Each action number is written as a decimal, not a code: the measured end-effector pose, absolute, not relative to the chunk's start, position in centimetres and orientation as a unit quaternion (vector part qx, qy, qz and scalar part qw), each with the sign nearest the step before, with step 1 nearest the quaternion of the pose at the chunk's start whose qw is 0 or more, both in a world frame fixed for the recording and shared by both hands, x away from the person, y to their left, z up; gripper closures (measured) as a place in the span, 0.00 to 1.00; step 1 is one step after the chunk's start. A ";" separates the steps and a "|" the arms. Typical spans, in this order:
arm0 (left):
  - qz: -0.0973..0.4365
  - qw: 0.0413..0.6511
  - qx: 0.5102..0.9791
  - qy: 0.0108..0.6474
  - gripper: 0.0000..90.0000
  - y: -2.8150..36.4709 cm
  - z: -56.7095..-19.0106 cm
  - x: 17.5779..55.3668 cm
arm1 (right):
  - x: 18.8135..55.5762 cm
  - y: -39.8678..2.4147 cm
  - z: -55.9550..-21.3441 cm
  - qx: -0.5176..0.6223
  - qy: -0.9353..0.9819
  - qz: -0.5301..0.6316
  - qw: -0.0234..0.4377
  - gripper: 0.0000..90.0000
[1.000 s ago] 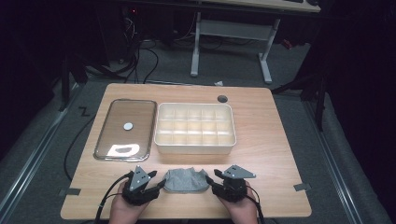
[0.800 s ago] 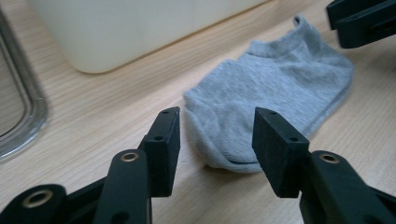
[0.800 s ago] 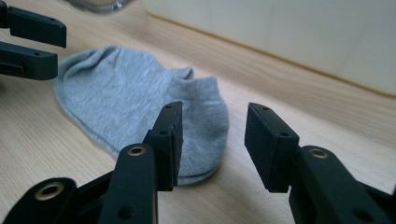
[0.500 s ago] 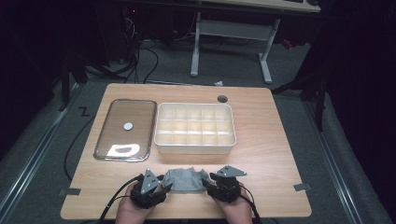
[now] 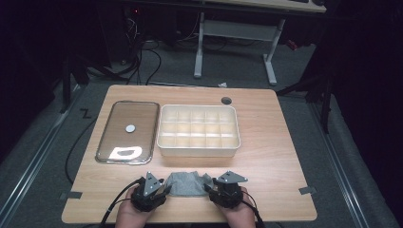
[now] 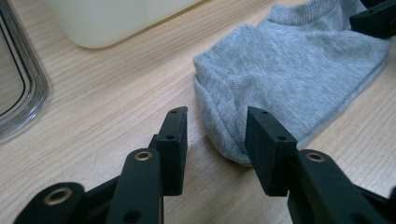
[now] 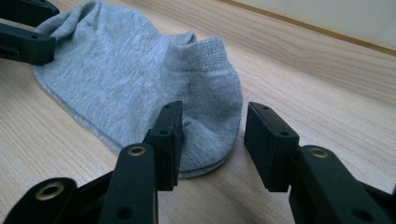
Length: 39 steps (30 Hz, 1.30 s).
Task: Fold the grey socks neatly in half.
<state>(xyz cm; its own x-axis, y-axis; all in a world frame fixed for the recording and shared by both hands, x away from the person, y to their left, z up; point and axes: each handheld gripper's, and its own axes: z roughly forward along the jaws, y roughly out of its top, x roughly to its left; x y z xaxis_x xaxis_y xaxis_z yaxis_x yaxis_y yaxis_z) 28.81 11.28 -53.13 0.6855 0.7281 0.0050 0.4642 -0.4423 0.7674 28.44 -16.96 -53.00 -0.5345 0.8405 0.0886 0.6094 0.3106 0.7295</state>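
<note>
Sock btw claws, box behind (lid left).

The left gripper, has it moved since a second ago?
Yes. The left gripper has edged right and back toward the near table edge, up to the grey sock, its jaws closing.

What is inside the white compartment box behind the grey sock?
The compartment box shows bare dividers, nothing in the cells visible. The front row's floor is hidden by its near wall.

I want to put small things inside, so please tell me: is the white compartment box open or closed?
Open. The white box has no lid on it, and its grid of compartments shows from above; they look empty.
</note>
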 end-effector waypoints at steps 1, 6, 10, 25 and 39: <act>0.170 0.388 0.832 0.359 0.66 11.3 -53.1 28.8 | 28.4 -16.9 -53.0 0.456 0.794 0.369 0.158 0.64; 0.171 0.387 0.833 0.356 0.67 11.4 -53.1 28.7 | 28.3 -16.8 -53.0 0.448 0.798 0.371 0.157 0.70; 0.172 0.388 0.833 0.356 0.67 11.4 -53.2 28.6 | 28.3 -16.7 -53.1 0.452 0.795 0.374 0.152 0.76; 0.184 0.428 0.805 0.367 0.67 10.6 -50.9 27.9 | 28.3 -16.7 -53.1 0.454 0.793 0.384 0.133 0.88; 0.158 0.377 0.840 0.356 0.72 3.9 -51.6 30.0 | 28.1 -16.6 -53.0 0.461 0.790 0.383 0.132 0.89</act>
<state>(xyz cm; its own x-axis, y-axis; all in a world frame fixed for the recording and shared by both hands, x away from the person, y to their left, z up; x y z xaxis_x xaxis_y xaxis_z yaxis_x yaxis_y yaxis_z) 30.00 3.91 -51.65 0.6965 0.7176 -0.0036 0.4803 -0.4624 0.7453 28.15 -16.59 -53.02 -0.5411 0.8284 0.1450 0.6268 0.2822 0.7263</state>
